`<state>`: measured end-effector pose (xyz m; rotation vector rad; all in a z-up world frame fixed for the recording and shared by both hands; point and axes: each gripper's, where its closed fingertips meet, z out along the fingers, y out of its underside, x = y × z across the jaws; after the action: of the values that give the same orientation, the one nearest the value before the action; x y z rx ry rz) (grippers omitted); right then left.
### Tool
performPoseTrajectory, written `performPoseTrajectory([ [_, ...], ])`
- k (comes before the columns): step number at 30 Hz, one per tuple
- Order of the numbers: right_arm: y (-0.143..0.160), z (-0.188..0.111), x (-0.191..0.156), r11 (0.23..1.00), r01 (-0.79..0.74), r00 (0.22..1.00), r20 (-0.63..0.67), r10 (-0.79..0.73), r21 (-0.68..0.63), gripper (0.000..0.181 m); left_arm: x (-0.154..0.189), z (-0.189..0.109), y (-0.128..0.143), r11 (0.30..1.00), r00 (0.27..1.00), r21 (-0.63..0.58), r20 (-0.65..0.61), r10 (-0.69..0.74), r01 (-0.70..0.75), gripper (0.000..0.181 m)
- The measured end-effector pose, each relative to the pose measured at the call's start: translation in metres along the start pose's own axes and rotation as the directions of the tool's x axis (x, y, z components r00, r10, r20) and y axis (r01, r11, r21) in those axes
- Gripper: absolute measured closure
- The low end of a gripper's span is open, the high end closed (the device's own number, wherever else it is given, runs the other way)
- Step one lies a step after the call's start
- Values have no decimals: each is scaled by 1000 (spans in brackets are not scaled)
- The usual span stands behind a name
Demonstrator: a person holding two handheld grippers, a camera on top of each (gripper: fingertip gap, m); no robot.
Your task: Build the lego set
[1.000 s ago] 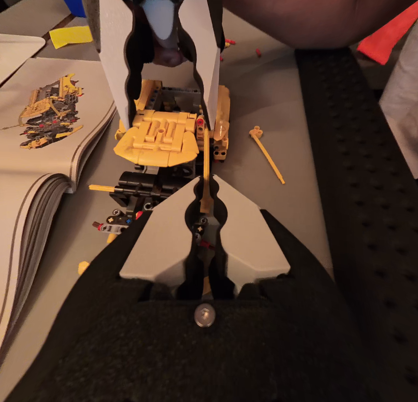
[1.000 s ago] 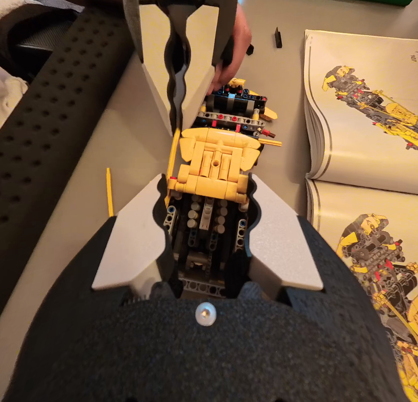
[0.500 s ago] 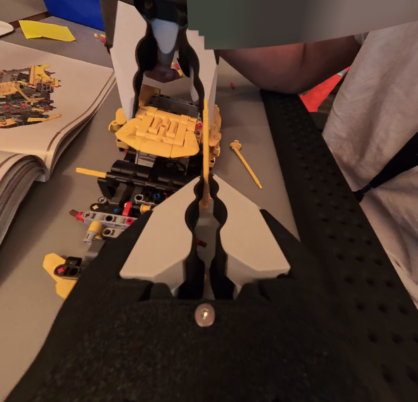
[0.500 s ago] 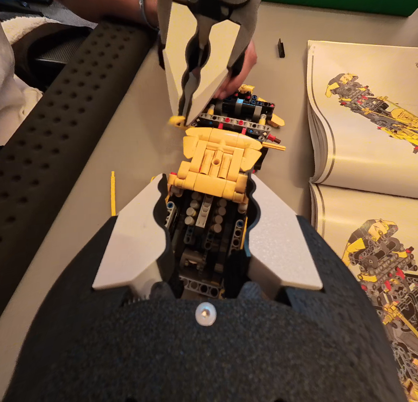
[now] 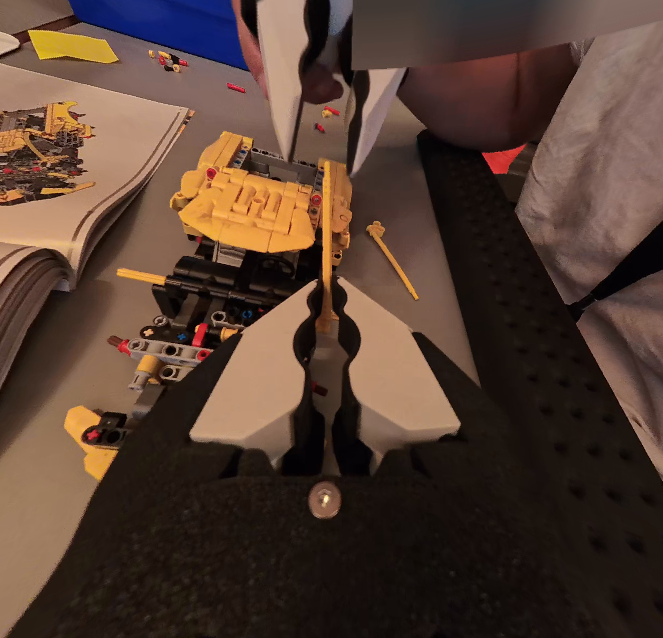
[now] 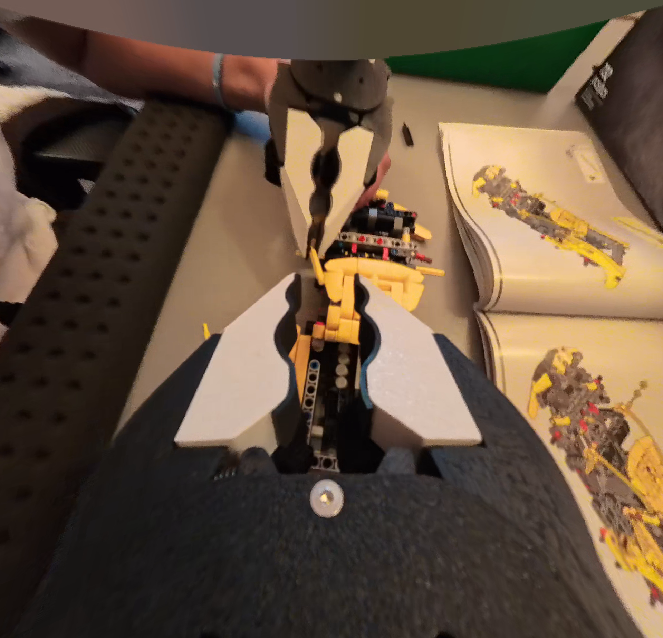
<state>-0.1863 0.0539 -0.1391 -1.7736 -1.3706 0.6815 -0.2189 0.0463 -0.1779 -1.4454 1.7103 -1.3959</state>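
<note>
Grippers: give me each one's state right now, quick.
Left gripper: shut on the long yellow rod.
Right gripper: open, jaws straddling part of the yellow Lego model, not clamping it.

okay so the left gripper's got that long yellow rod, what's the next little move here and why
Probably ease the yellow rod down toward the right flank of the yellow model. The left gripper is shut on the rod's near end, and the rod lies along that flank, not visibly seated. The right gripper is open over the model, so closing it there first may help.
</note>
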Motion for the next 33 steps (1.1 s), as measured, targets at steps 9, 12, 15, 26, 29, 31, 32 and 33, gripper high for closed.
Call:
performPoseTrajectory([
  [9,13,13,-4,998,-46,999,-10,46,-49,178,-1,0,0,1000,1000,4,11,-28,28,177],
  [12,6,10,-7,996,-84,996,-34,84,6,177,-1,0,-1,999,999,4,21,-32,32,177],
  [15,16,4,-9,988,-152,980,-133,149,-12,155,-2,1,0,999,999,-5,28,-35,35,177],
  [26,75,-3,-19,961,-73,900,-433,-51,-266,144,2,8,0,994,994,-57,63,-94,97,177],
  [29,88,-21,-25,942,31,949,-287,-133,-333,146,16,24,-6,986,985,-49,85,-152,157,177],
  [31,98,-37,-24,938,65,975,-177,-131,-341,146,25,45,-11,980,973,-27,131,-190,195,177],
  [32,103,-44,-22,940,85,981,-140,-138,-331,145,28,57,-15,977,964,-11,168,-206,211,177],
  [33,108,-53,-17,939,69,981,-148,-125,-336,143,30,69,-18,975,954,1,204,-220,224,177],
])
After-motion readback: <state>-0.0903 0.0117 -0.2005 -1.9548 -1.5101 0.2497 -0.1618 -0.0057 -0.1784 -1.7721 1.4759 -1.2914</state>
